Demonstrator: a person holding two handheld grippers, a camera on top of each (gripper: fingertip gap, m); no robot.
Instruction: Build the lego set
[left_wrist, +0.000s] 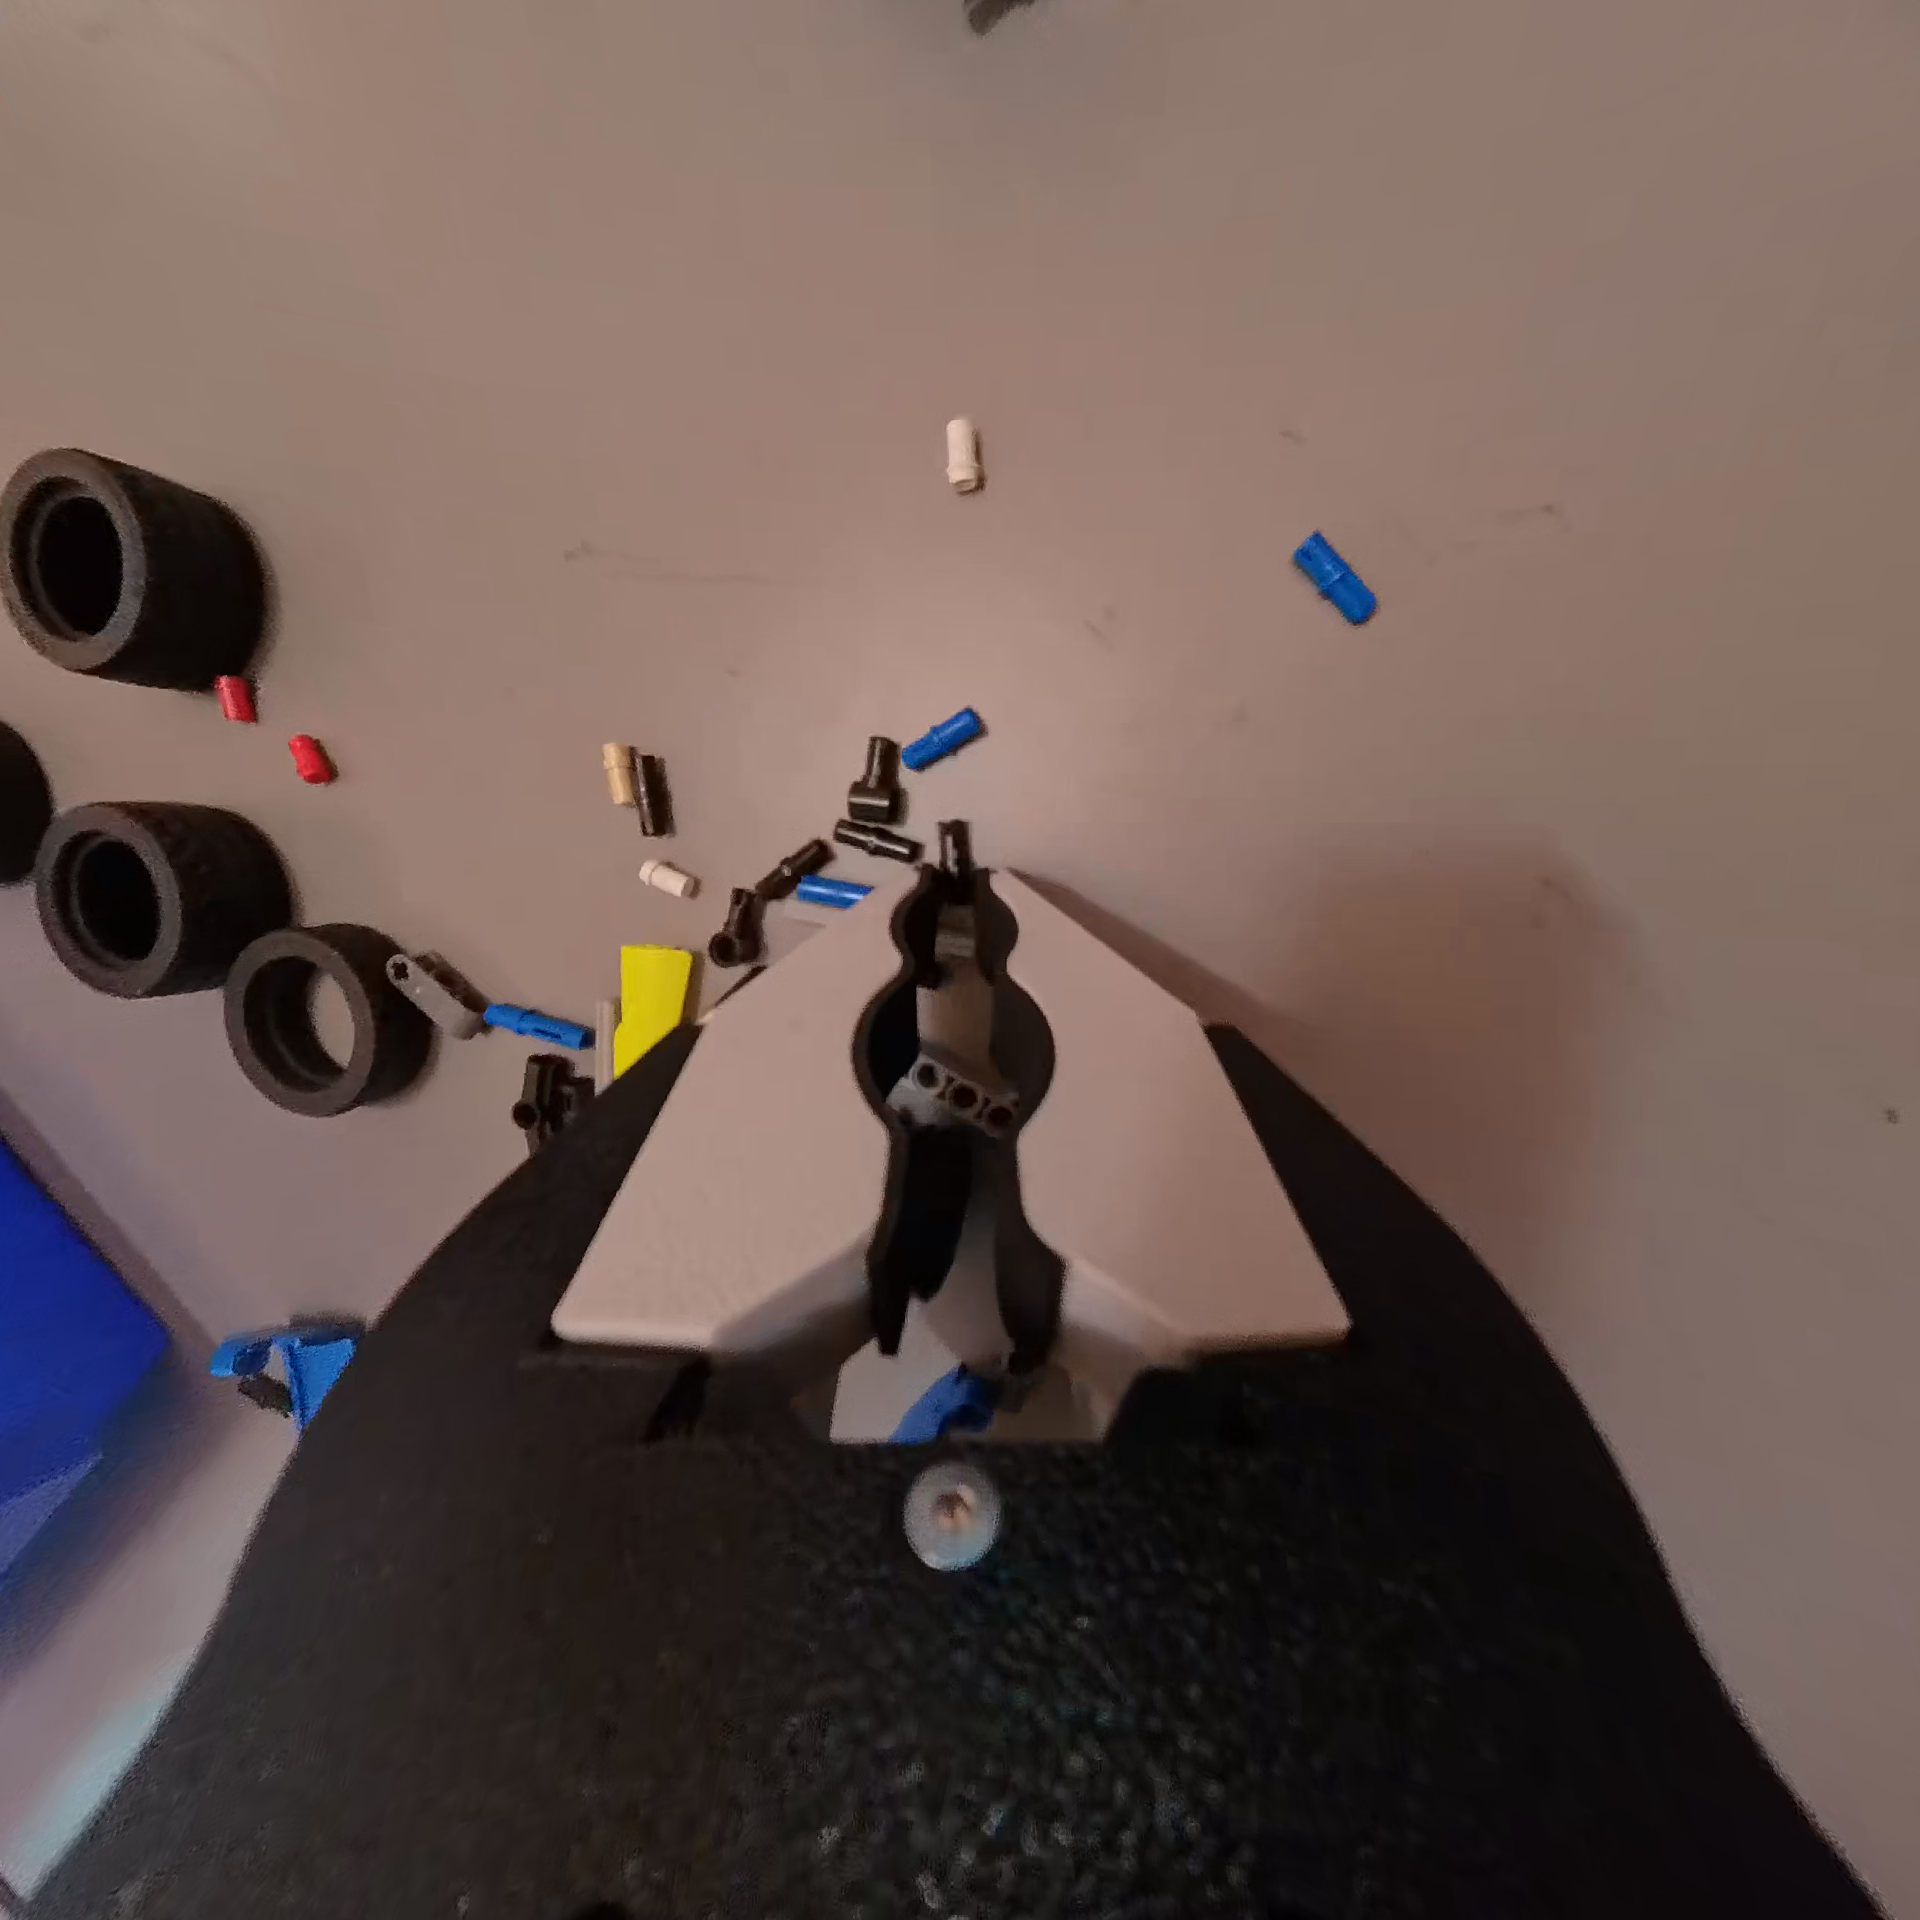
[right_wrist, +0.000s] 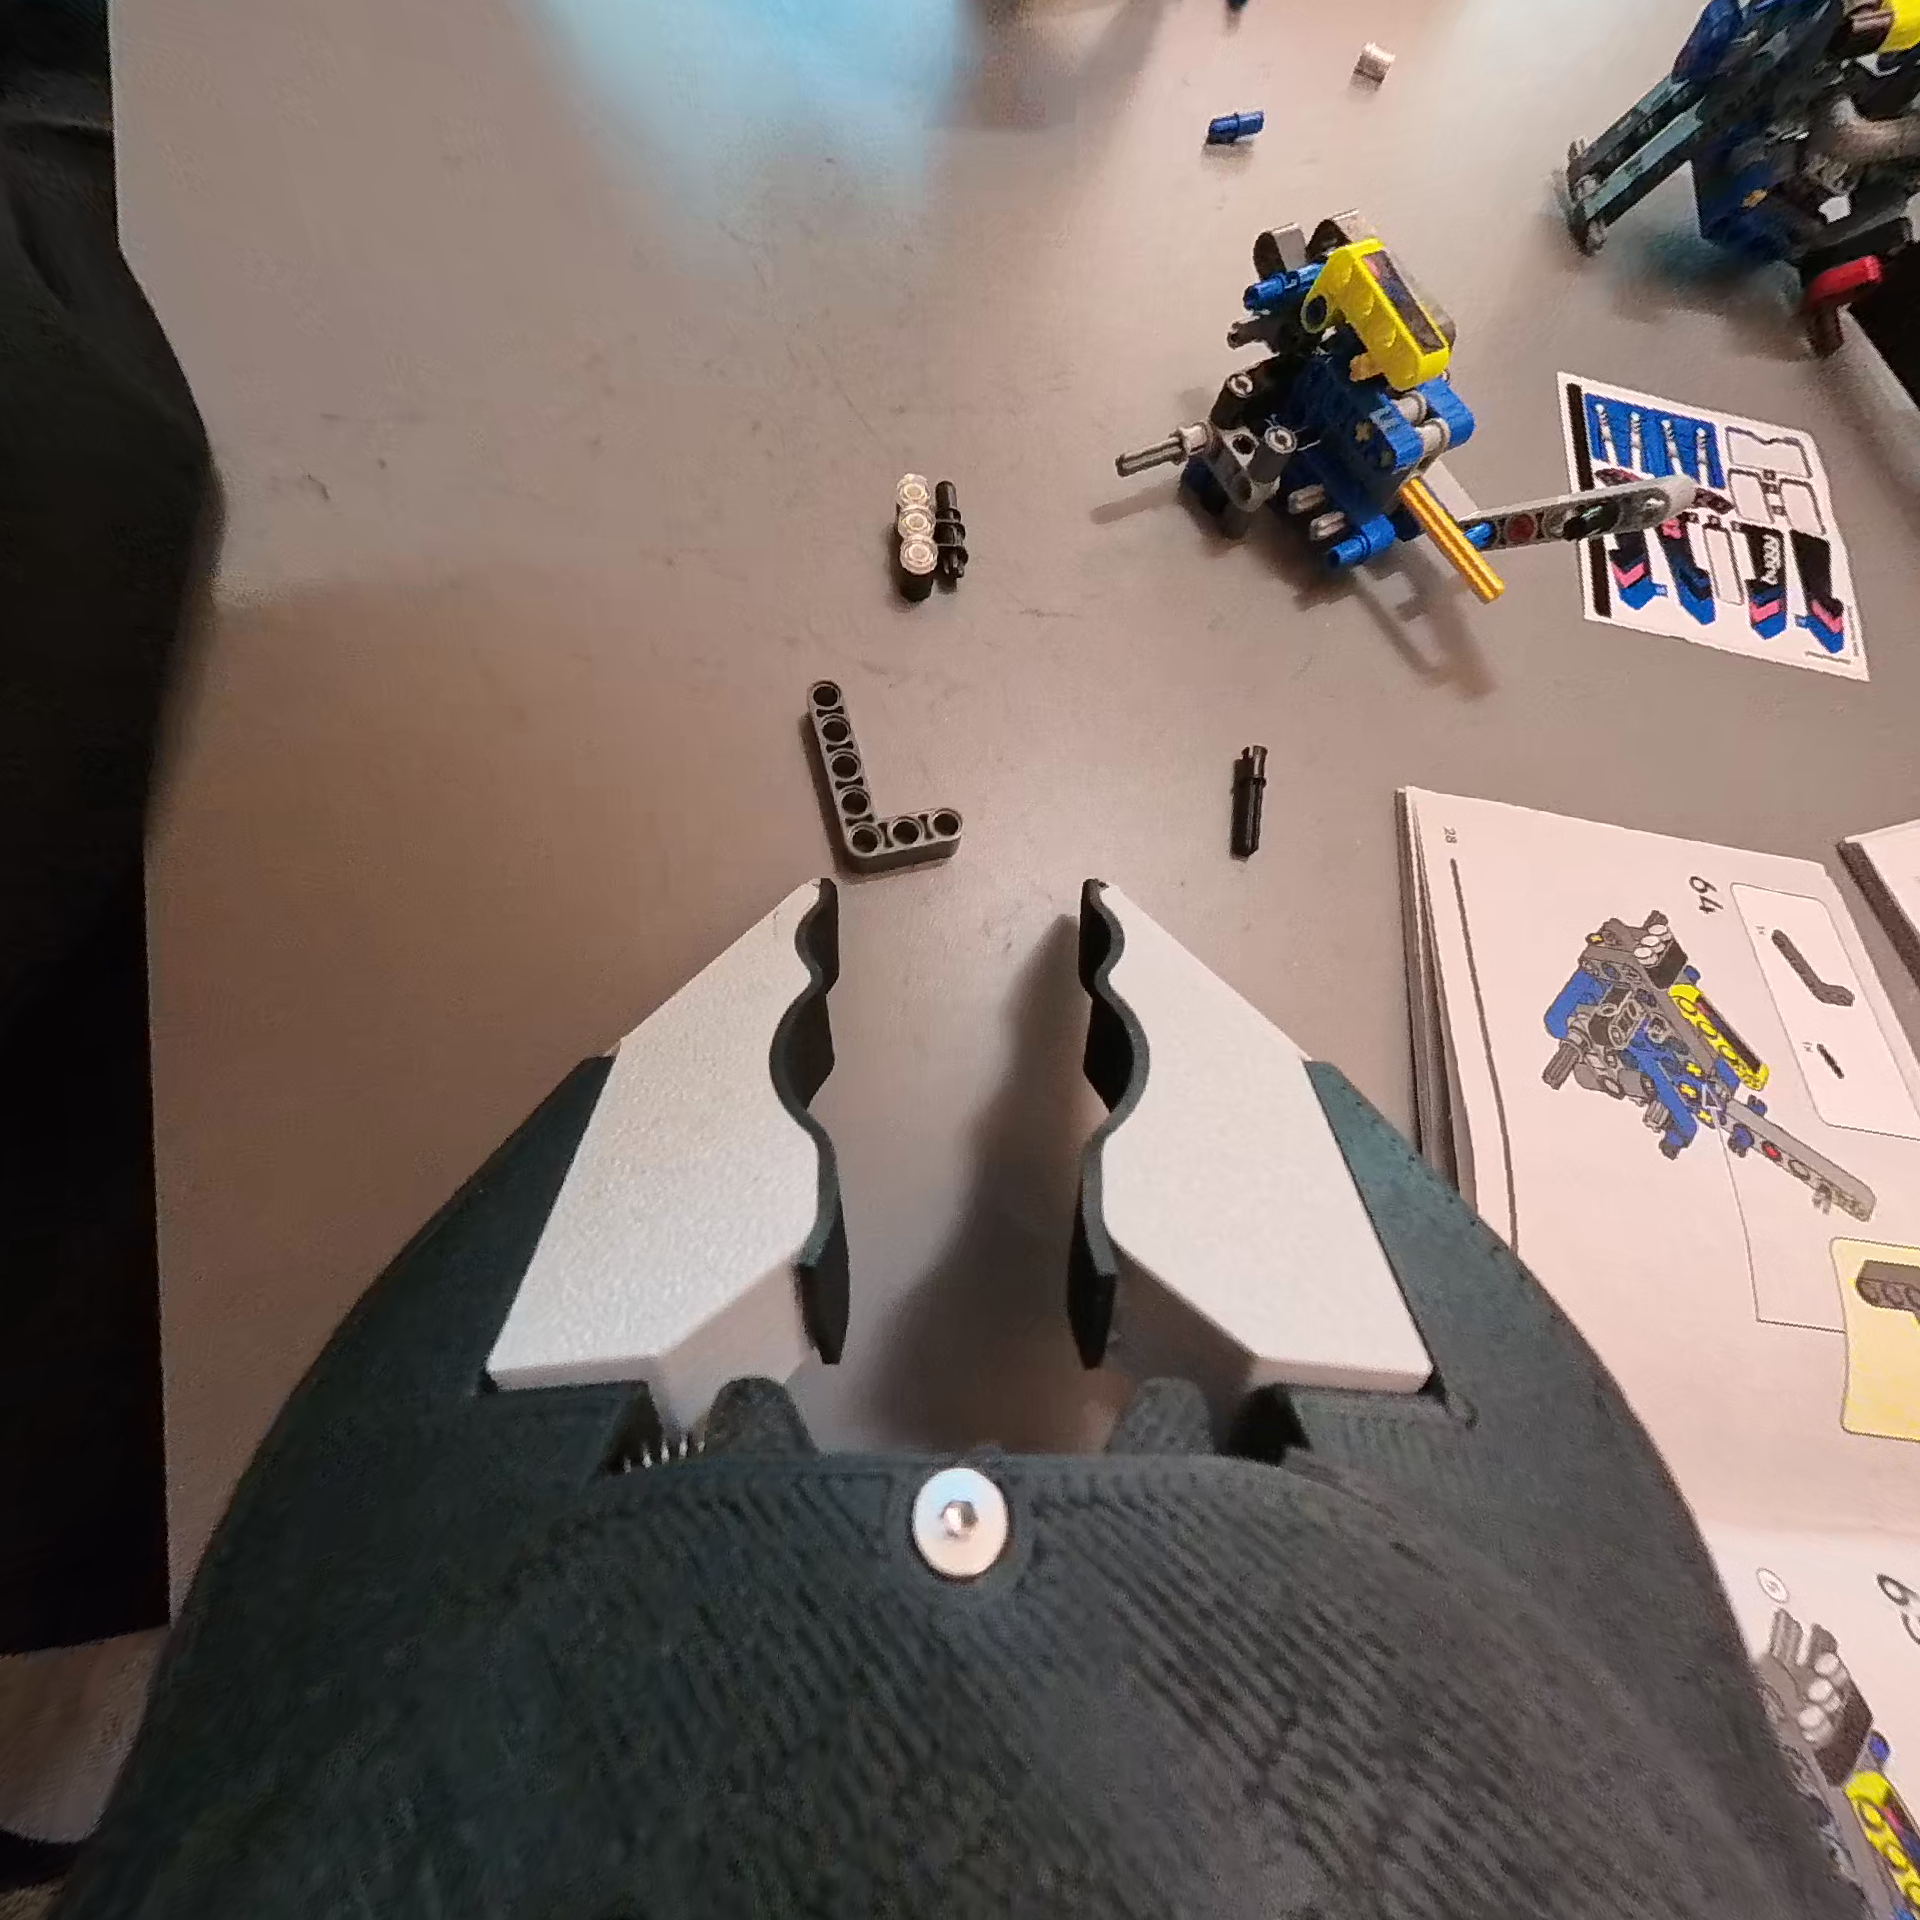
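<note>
A: In the left wrist view, the left gripper (left_wrist: 951, 883) is pinched on a small black pin (left_wrist: 954, 844) that sticks out past the tips. Below the fingers, through the gap, a grey beam (left_wrist: 961, 1099) with round holes shows; I can't tell whether it lies on the table or is held.

B: What's around it?

A: Loose pins, black, blue (left_wrist: 1335, 578), white (left_wrist: 963, 453) and red (left_wrist: 236, 697), lie scattered on the grey table (left_wrist: 1455, 312), with black tyres (left_wrist: 130, 569) well off to the left.

B: The risk?

A: The pin is gripped near its end, so I judge it could twist or pop out if pushed off-axis into a hole.

B: And the right wrist view?

A: The right gripper (right_wrist: 958, 896) is spread wide and empty, hovering just short of a grey L-shaped beam (right_wrist: 862, 784). Another black pin (right_wrist: 1247, 800) lies to the right, near the open instruction booklet (right_wrist: 1621, 1039).

B: Where's the build?

A: The partly built model (right_wrist: 1340, 416), blue, black and yellow with an orange axle and a long grey arm, sits farther back on the right, beside a sticker sheet (right_wrist: 1714, 530). Nudging the flat beam instead of gripping it could slide it away.
</note>
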